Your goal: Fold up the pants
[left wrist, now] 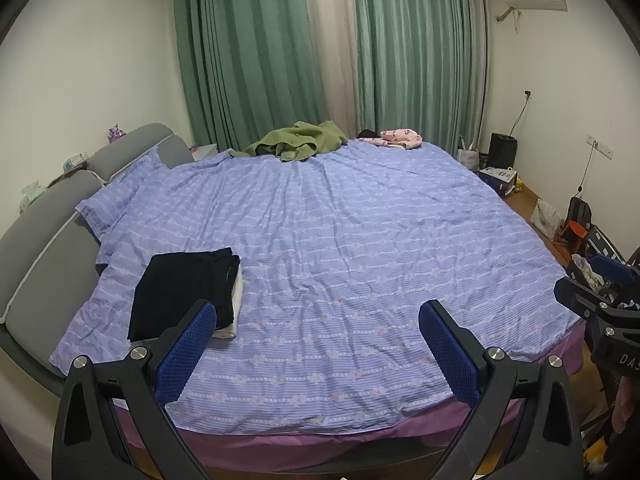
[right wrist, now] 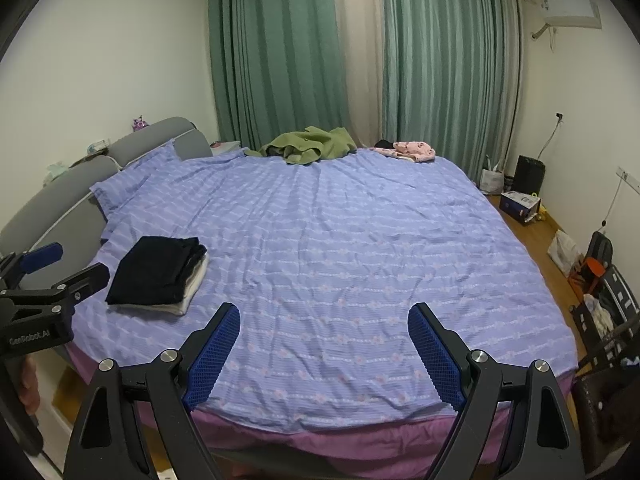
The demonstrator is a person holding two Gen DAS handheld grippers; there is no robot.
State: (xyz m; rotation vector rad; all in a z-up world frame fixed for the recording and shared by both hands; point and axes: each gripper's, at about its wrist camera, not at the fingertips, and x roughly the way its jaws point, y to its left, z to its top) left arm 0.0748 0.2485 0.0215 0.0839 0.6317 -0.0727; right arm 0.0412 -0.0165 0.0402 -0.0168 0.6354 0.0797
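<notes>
I hold my left gripper (left wrist: 318, 348) out in front, tilted downward, its blue pads spread wide with nothing between them. My right gripper (right wrist: 324, 350) sits beside it at the same downward tilt — jaws equally wide, nothing gripped. Each gripper shows at the edge of the other's view — both level with one another.

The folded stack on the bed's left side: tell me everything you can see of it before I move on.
The folded stack is dark, black-looking cloth folded into a flat rectangle, its layered fold edges facing right. It sits on a folded white piece that shows along the right and near edges. The stack rests on the purple striped cover, close to the grey headboard. Nothing else touches it; both grippers are clear of it.
</notes>
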